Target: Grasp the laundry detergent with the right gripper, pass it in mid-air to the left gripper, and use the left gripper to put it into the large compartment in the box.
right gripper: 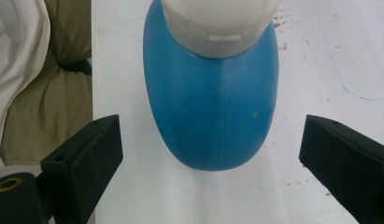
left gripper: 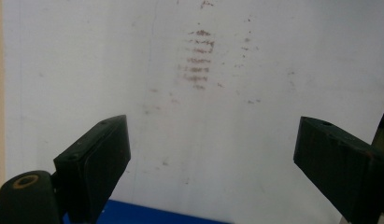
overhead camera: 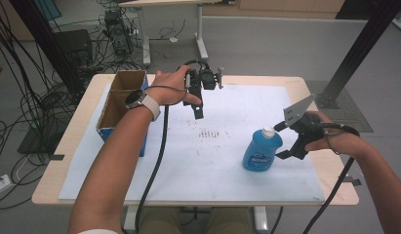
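At right of the high view, the right gripper [overhead camera: 282, 140], jaws spread, flanks a blue plastic white-capped bottle [overhead camera: 260, 151], while the left gripper [overhead camera: 199, 113] hangs spread at upper centre.

In the right gripper view we lose the top of the blue bottle [right gripper: 210, 107] and its white cap [right gripper: 221, 21] past the upper edge. In the high view the bottle's label is too small to read, and the forearm hides part of the cardboard box [overhead camera: 121, 95].
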`<state>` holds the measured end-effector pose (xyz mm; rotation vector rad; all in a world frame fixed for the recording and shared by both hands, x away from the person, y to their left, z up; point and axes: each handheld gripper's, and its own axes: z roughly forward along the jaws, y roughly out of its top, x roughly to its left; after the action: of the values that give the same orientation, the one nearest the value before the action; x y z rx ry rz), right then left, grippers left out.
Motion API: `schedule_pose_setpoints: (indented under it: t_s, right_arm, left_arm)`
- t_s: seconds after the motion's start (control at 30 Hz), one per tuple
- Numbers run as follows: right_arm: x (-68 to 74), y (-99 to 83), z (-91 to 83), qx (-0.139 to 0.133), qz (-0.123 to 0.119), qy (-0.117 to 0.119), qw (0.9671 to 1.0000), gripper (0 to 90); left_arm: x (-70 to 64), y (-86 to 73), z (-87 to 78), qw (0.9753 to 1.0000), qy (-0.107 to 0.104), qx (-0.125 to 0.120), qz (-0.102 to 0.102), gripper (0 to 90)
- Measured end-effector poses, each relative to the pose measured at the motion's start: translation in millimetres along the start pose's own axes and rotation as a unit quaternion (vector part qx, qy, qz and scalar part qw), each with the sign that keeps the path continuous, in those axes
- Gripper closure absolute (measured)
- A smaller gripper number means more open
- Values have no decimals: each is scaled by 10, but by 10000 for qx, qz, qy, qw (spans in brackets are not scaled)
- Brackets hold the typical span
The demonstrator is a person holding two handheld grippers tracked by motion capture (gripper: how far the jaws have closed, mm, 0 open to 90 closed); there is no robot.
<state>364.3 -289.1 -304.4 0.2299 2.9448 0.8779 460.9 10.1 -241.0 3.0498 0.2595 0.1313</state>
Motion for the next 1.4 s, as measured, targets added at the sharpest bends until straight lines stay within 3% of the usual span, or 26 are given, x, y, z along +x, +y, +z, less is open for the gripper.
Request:
schedule_pose_setpoints:
  t_s: [0.7, 0.73, 0.87, 0.9, 0.93, 1.13, 1.17, 1.4]
  right_arm:
    - [-3, -40, 110, -150, 40, 41, 9999, 58]
    - [20, -43, 110, -114, 171, 58, 9998, 59]
    - [3, -53, 125, -190, 34, 36, 9998, 61]
    - [19, -58, 125, -167, 121, 31, 9998, 61]
    - [0, -59, 137, -206, 14, 29, 9998, 61]
    - [20, -89, 181, -217, 95, 9, 9997, 61]
    - [7, -91, 194, -263, 6, 25, 9996, 62]
    - [4, -112, 230, -302, 30, 64, 9995, 78]
  left_arm:
    - [1, -11, 57, 10000, -39, -13, -20, 112]
    - [0, -11, 63, 10000, -42, -7, -31, 112]
    - [-3, -7, 78, 10000, -37, -38, -33, 112]
    - [-4, -3, 79, 10000, -41, -41, -30, 112]
    - [-4, -1, 79, 10000, -44, -47, -26, 112]
    - [-1, 1, 89, 10000, -48, -51, -38, 112]
    - [-1, 1, 92, 10000, -45, -57, -39, 112]
    - [3, 0, 113, 10000, -69, -44, -47, 112]
